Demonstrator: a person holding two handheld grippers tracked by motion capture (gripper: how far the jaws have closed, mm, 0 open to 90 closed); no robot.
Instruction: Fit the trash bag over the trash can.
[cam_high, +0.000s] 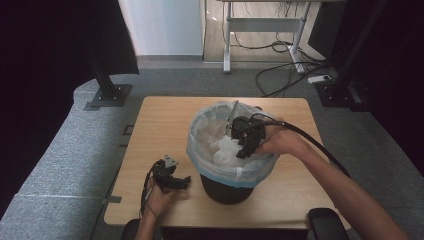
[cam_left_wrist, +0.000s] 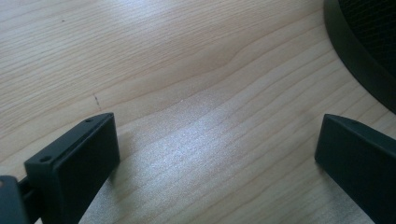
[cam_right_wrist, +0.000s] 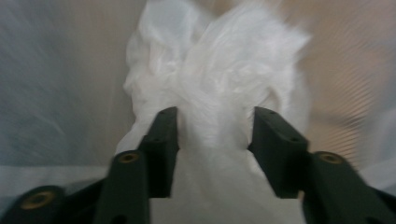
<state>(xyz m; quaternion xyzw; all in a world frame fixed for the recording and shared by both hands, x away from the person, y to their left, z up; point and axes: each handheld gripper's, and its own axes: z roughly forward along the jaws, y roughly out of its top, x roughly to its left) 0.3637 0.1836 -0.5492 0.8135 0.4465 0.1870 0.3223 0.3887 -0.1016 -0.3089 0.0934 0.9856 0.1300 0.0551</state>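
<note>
Nearest the camera in the high view, the person's left hand (cam_high: 156, 196) rests at the near edge of the wooden table (cam_high: 160, 130), left of centre, holding the left gripper (cam_high: 184, 182) low over the surface with its tip toward the bin. In the left gripper view its two black jaws stand wide apart above bare wood grain, nothing between them, and a curved piece of the bin's black base shows at the upper right corner of that view.

The black waste bin (cam_high: 226, 191) stands just right of that gripper, near the middle of the table's near half. A translucent white liner bag (cam_high: 200, 131) is folded over its rim, with a pale blue band along the folded edge at the front. Crumpled white plastic (cam_high: 227, 149) lies bunched inside the bin's mouth.

The person's right hand (cam_high: 282, 141) reaches in from the right over the bin's rim, holding the right gripper (cam_high: 242, 153) pointed down into the opening. In the right gripper view its jaws are partly closed on either side of the bunched white plastic (cam_right_wrist: 219, 107), which fills the gap between them; the picture is blurred. A black cable (cam_high: 320, 145) trails from this gripper back along the forearm.

No writing or label can be read on anything.
</note>
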